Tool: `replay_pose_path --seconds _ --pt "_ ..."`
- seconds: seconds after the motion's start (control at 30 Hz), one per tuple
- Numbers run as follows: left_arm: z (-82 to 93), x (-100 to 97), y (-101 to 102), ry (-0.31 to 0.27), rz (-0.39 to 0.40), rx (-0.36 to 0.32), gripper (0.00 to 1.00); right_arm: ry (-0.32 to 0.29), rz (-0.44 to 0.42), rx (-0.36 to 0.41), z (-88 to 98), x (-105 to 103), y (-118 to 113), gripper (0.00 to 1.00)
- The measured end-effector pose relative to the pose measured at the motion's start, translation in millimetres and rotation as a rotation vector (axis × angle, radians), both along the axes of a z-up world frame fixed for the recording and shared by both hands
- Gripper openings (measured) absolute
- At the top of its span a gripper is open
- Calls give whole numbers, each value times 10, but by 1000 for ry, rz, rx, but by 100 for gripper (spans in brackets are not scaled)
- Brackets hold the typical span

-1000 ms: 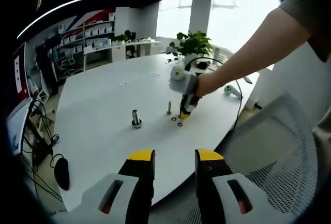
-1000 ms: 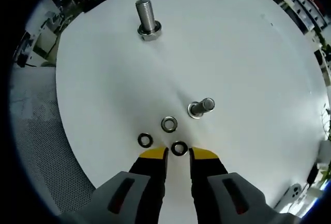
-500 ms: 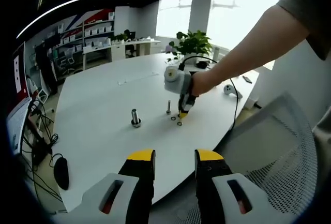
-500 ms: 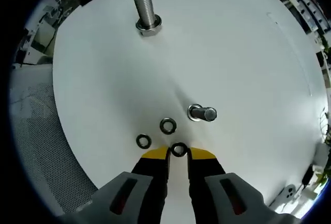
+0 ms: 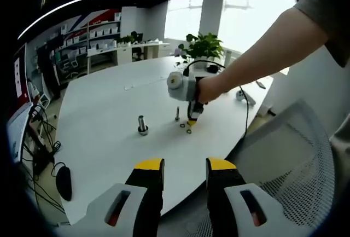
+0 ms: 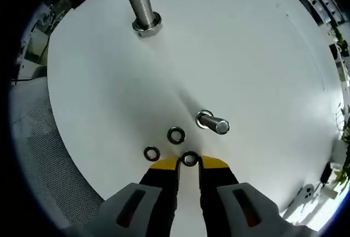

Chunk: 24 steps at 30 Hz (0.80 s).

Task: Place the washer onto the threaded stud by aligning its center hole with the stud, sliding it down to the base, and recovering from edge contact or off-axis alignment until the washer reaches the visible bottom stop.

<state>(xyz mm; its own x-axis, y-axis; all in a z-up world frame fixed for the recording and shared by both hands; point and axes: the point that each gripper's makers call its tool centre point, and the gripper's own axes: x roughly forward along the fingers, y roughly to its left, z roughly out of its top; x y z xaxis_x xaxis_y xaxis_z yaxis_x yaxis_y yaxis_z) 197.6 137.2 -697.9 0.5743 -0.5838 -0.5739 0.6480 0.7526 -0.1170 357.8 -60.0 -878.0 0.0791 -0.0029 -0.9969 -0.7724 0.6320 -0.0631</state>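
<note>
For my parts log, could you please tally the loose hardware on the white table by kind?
Washers: 3 —, and one at the right hand-held gripper tips.
Threaded studs: 2 —.
Total: 5

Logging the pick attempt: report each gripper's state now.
Left gripper: open, holding nothing, off the table.
Right gripper: jaws around a washer; whether they grip it cannot be told.

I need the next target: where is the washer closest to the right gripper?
In the right gripper view, the washer lies on the table between the right gripper tips, below the near stud, with two washers left.
</note>
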Motion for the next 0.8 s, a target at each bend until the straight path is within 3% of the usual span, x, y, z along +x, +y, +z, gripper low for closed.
replay_pose_path --seconds 0.47,0.8 --pt "16 17 16 -8 9 0 28 -44 5 40 10 -12 7 16" --pt "22 23 17 -11 11 -1 27 -112 -51 164 35 -15 -17 15"
